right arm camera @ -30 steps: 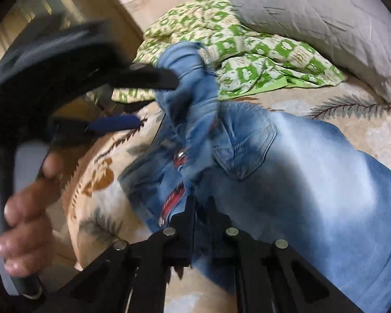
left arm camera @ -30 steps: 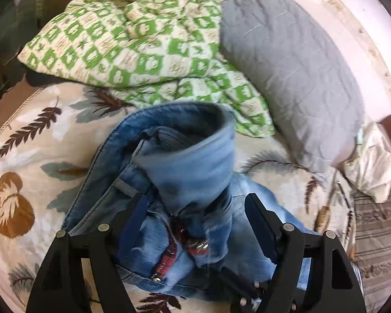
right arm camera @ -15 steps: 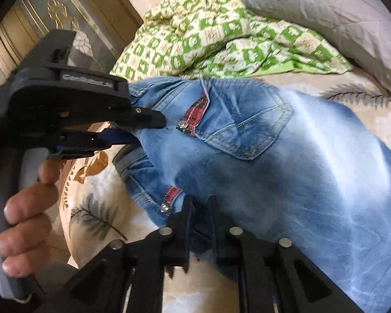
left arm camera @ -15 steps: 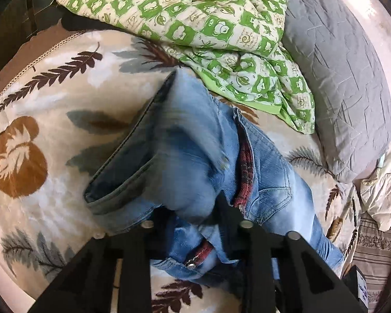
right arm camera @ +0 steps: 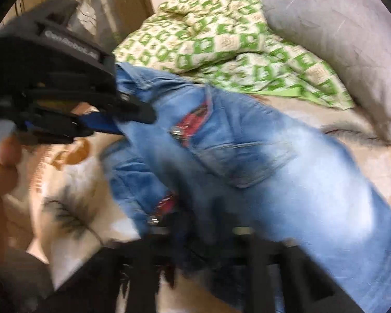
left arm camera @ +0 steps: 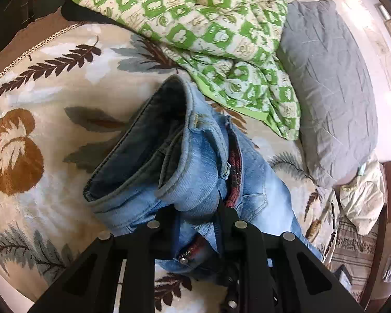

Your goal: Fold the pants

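Light blue jeans (left arm camera: 203, 161) with red plaid pocket trim lie on a leaf-print bedspread (left arm camera: 39, 109), waist end bunched and partly lifted. My left gripper (left arm camera: 198, 208) is shut on a fold of the waistband. In the right wrist view the jeans (right arm camera: 286, 161) stretch to the right, and the left gripper (right arm camera: 133, 120) pinches the denim at upper left. My right gripper (right arm camera: 203, 224) is blurred at the bottom, its fingers close together with dark denim between them.
A green-and-white checked quilt (left arm camera: 208, 26) lies bunched behind the jeans. A grey pillow (left arm camera: 331, 91) lies to its right. A crumpled pale cloth (left arm camera: 362, 198) sits at the bed's right edge. A wooden cabinet (right arm camera: 112, 5) stands beyond the bed.
The left gripper closed on the waistband and lifted it, turning the waist opening up. The jeans spread flatter. The right gripper stayed shut on the denim and is moving, blurring its view.
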`<move>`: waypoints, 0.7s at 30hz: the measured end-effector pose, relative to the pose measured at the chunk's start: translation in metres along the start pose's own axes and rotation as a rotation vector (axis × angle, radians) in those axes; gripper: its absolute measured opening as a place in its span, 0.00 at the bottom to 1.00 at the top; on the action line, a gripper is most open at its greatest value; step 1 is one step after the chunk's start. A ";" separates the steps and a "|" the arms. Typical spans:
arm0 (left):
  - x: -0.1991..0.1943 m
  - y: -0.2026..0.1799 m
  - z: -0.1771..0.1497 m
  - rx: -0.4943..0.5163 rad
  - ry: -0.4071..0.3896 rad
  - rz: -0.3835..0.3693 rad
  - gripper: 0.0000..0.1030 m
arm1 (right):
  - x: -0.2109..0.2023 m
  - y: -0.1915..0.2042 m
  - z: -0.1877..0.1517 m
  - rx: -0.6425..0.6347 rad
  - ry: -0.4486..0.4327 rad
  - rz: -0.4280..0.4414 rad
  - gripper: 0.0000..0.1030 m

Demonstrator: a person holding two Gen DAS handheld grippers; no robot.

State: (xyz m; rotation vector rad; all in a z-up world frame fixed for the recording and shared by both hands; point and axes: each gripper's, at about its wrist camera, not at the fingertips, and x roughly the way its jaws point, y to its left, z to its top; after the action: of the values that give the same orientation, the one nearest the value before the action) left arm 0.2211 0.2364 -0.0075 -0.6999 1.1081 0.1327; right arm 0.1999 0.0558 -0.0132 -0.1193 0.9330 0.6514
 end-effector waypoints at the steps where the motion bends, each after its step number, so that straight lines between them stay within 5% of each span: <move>1: -0.007 -0.001 -0.003 0.008 -0.006 -0.014 0.21 | -0.010 -0.002 0.000 0.016 -0.016 0.007 0.10; 6: -0.043 0.001 -0.030 0.070 -0.075 -0.055 0.21 | -0.045 0.003 -0.007 0.069 -0.052 0.088 0.10; 8: -0.031 0.006 -0.031 0.086 -0.066 0.020 0.22 | -0.031 0.006 -0.012 0.069 -0.019 0.107 0.10; 13: 0.028 0.044 -0.029 -0.048 0.117 0.174 0.25 | 0.018 0.006 -0.036 0.122 0.071 0.117 0.14; 17: 0.028 0.034 -0.031 -0.003 0.091 0.223 0.31 | 0.022 -0.008 -0.039 0.197 0.093 0.161 0.17; 19: 0.024 0.027 -0.033 0.036 0.064 0.277 0.53 | 0.004 -0.016 -0.035 0.229 0.074 0.198 0.17; 20: 0.021 0.025 -0.034 0.049 0.048 0.305 0.59 | -0.007 -0.020 -0.035 0.234 0.060 0.213 0.23; 21: 0.016 0.023 -0.037 0.055 0.026 0.319 0.62 | -0.028 -0.022 -0.037 0.243 0.040 0.232 0.44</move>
State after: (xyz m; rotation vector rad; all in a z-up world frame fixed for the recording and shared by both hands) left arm 0.1901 0.2296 -0.0412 -0.4725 1.2382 0.3644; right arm 0.1749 0.0113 -0.0177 0.1950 1.0669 0.7451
